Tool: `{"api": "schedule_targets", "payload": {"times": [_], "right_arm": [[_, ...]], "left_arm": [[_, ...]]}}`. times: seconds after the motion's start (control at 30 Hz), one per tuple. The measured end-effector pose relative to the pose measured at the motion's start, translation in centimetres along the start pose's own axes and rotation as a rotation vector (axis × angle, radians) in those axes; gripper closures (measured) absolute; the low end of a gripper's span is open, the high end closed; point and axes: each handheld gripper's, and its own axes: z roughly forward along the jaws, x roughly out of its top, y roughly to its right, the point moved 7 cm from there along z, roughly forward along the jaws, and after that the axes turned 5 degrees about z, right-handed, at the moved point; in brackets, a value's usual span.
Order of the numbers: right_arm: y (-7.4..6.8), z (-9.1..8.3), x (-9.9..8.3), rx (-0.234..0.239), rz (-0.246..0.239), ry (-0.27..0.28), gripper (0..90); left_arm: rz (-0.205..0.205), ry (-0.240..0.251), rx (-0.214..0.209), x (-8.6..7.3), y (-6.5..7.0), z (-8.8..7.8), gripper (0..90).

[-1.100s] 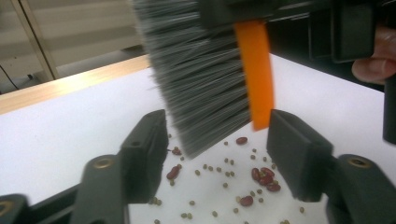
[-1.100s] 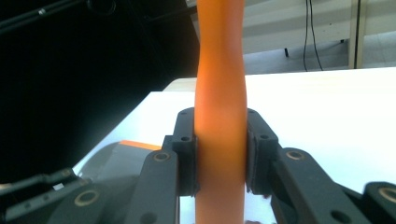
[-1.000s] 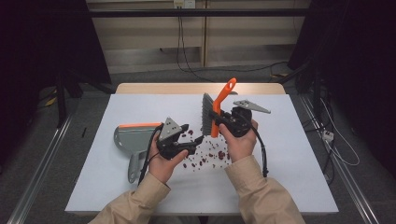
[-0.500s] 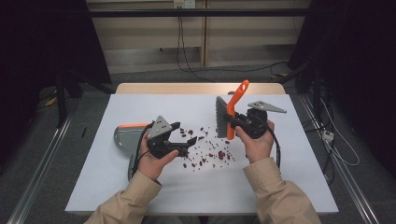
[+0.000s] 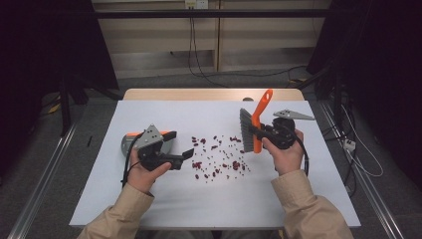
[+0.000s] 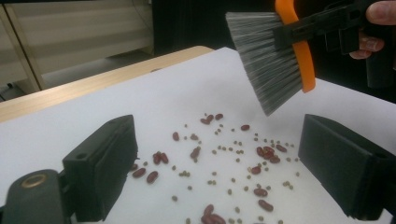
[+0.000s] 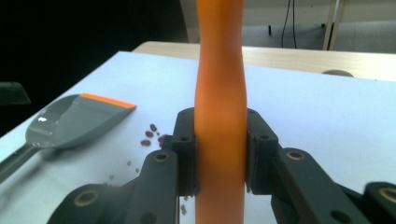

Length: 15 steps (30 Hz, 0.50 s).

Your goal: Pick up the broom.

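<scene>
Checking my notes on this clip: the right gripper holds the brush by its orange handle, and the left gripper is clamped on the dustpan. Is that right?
Not quite. In the left gripper view the left gripper is open with nothing between its jaws; the dustpan lies on the table. The right gripper does hold the brush by its orange handle.

Smooth orange plastic brush handle [image 7: 219, 116], grey bristles [image 6: 268, 56]; glossy grey plastic dustpan [image 7: 70, 123]; matt white tabletop [image 5: 174, 199].

Bright, even overhead light on the table [image 5: 199, 209], dark surroundings, soft close-up focus.
</scene>
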Motion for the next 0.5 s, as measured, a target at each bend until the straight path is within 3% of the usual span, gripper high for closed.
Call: {"api": "schedule_targets", "payload": {"times": [0.3, 0.5], "right_arm": [[2.4, -1.1, -0.6, -0.061, 0.003, -0.044, 70.5], [4.0, -1.8, -1.2, -0.1, 0.019, -0.091, 70.5]], "left_arm": [[-0.015, 0.003, 0.035, -1.5, -1.8, -2.3, 10.3], [-0.014, -0.004, 0.046, -2.5, -2.3, -3.4, 9.9]]}}
